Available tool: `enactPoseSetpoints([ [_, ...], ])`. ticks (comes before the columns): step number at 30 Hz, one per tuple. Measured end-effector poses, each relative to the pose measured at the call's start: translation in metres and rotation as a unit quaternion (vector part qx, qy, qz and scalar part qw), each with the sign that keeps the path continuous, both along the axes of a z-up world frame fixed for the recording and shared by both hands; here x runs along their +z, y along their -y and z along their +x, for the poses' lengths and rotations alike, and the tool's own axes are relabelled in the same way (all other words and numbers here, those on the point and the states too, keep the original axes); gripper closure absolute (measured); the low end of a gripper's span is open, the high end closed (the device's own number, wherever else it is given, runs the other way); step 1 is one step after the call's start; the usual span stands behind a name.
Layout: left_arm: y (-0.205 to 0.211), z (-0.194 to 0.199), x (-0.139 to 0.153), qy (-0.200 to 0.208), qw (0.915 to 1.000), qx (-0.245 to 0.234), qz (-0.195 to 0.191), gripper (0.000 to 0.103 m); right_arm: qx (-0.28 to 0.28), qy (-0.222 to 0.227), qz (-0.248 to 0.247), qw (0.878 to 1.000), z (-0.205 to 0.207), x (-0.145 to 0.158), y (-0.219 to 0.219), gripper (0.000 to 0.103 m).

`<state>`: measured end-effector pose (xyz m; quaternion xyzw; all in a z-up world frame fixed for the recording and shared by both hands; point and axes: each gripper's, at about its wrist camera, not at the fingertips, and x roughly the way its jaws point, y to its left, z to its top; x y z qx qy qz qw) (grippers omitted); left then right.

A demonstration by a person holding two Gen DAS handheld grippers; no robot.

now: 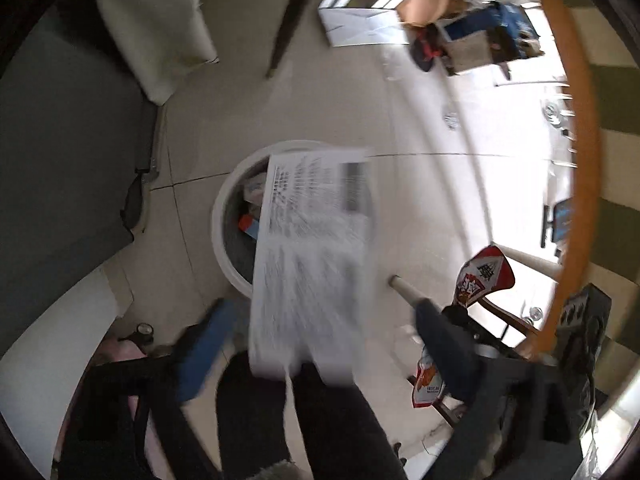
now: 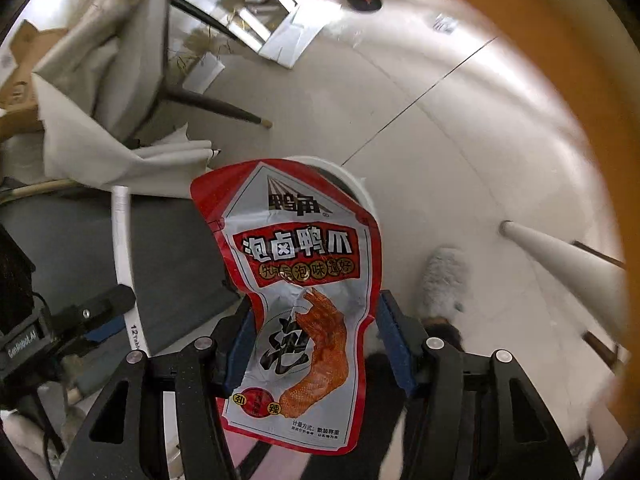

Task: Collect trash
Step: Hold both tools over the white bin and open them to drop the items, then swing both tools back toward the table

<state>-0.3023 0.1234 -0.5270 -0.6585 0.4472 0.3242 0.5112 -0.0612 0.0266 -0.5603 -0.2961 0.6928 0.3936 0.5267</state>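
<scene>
In the left wrist view a white printed paper sheet (image 1: 316,256), blurred by motion, hangs over the round white trash bin (image 1: 224,208) that holds several scraps. My left gripper (image 1: 320,344) has its blue fingers (image 1: 208,344) wide apart, not touching the sheet. In the right wrist view my right gripper (image 2: 314,344) has its blue pads (image 2: 394,344) against the sides of a red and silver snack pouch (image 2: 304,280), held above the bin's rim (image 2: 356,184). The pouch also shows in the left wrist view (image 1: 484,276).
A grey chair with dark legs (image 2: 140,64) and draped cloth (image 2: 120,152) stand left of the bin. Cardboard boxes and papers (image 1: 368,24) lie on the tiled floor beyond. An orange table edge (image 1: 580,160) and white table legs (image 2: 560,252) are on the right.
</scene>
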Motion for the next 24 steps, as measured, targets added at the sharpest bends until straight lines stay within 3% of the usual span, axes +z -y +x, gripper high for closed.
enactPoseSetpoints([
  [2, -0.001, -0.006, -0.019, -0.017, 0.9998, 0.001, 0.007, 0.004, 0.007, -0.016, -0.009, 1.0, -0.004, -0.039, -0.008, 0.036],
  [3, -0.001, -0.009, -0.028, -0.031, 0.9993, 0.0, 0.02, 0.004, 0.016, -0.022, -0.014, 1.0, -0.007, -0.057, -0.011, 0.021],
  [5, -0.003, -0.011, -0.032, -0.065, 0.9969, -0.006, 0.044, 0.004, 0.031, -0.018, -0.016, 0.999, -0.011, -0.075, -0.012, 0.0],
  [8, 0.0, -0.014, -0.039, -0.119, 0.9903, -0.025, 0.068, 0.004, 0.057, 0.013, -0.024, 0.998, -0.019, -0.088, -0.016, 0.0],
  [13, 0.011, -0.02, -0.03, -0.144, 0.9862, -0.04, 0.071, 0.004, 0.086, 0.06, -0.038, 0.994, -0.027, -0.079, -0.015, 0.0],
  [18, 0.019, -0.019, -0.004, -0.159, 0.9816, -0.061, 0.085, 0.004, 0.107, 0.102, -0.039, 0.988, -0.032, -0.057, -0.019, 0.0],
  [24, 0.032, -0.017, 0.036, -0.165, 0.9798, -0.071, 0.088, 0.004, 0.125, 0.132, -0.019, 0.983, -0.04, -0.008, -0.017, 0.0],
])
